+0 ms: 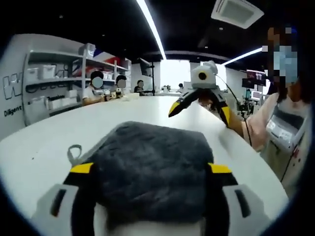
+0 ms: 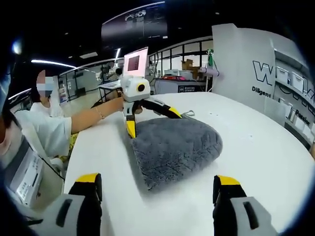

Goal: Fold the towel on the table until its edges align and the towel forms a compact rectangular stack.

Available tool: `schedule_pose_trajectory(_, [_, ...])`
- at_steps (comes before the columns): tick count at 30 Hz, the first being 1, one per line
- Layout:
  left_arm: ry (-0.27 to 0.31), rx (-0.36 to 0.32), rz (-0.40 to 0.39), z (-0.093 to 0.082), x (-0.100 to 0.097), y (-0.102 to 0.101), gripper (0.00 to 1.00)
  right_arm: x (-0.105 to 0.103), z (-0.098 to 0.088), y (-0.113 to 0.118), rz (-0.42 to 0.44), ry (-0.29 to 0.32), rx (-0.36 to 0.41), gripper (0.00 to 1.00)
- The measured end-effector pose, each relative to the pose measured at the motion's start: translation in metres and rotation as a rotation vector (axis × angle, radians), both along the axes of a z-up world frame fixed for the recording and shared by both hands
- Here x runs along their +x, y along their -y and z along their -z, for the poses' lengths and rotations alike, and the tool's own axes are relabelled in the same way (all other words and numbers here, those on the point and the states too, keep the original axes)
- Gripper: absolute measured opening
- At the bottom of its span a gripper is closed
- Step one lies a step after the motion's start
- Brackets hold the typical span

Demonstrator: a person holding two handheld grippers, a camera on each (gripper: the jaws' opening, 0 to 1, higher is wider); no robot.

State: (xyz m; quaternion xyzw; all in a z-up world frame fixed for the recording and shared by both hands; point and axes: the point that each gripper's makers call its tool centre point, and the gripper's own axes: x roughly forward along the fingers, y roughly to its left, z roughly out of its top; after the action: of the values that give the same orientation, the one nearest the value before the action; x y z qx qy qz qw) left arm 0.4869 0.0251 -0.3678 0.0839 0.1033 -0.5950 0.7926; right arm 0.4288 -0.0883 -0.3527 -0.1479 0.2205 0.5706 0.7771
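Observation:
A dark grey towel (image 1: pixel 147 162) lies folded in a rounded heap on the white table (image 1: pixel 44 142), its hang loop (image 1: pixel 74 152) sticking out at one side. My left gripper (image 1: pixel 150 168) is open, its yellow-tipped jaws standing on either side of the towel's near end. In the right gripper view the left gripper (image 2: pixel 151 120) stands at the far edge of the towel (image 2: pixel 172 147). My right gripper (image 2: pixel 157 179) is open and holds nothing, a short way back from the towel. The right gripper (image 1: pixel 199 112) hangs above the table beyond the towel.
A person (image 1: pixel 283 123) stands at the table's edge holding the grippers, an arm (image 2: pixel 93 118) stretched over it. Several people (image 1: pixel 98 88) sit at the table's far end. Shelves (image 1: pixel 49 83) line the wall. A monitor (image 2: pixel 135 61) stands behind.

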Motion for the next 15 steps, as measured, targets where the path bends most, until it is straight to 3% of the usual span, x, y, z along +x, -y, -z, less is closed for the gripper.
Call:
schedule_pose_trajectory(2, [0.005, -0.031, 0.010, -0.011, -0.005, 0.000, 0.99, 0.000, 0.000, 0.000, 0.001, 0.000, 0.000, 0.98])
schedule_pose_trajectory(6, [0.038, -0.030, 0.010, -0.021, -0.009, -0.004, 0.99, -0.001, 0.000, 0.000, -0.001, 0.003, 0.000, 0.98])
schedule_pose_trajectory(11, [0.082, -0.054, -0.010, -0.045, -0.012, -0.019, 0.99, 0.000, 0.000, 0.000, 0.002, 0.002, -0.001, 0.98])
schedule_pose_trajectory(15, [0.088, -0.039, -0.044, -0.054, -0.013, -0.032, 0.99, -0.001, 0.001, 0.001, 0.003, 0.000, -0.005, 0.99])
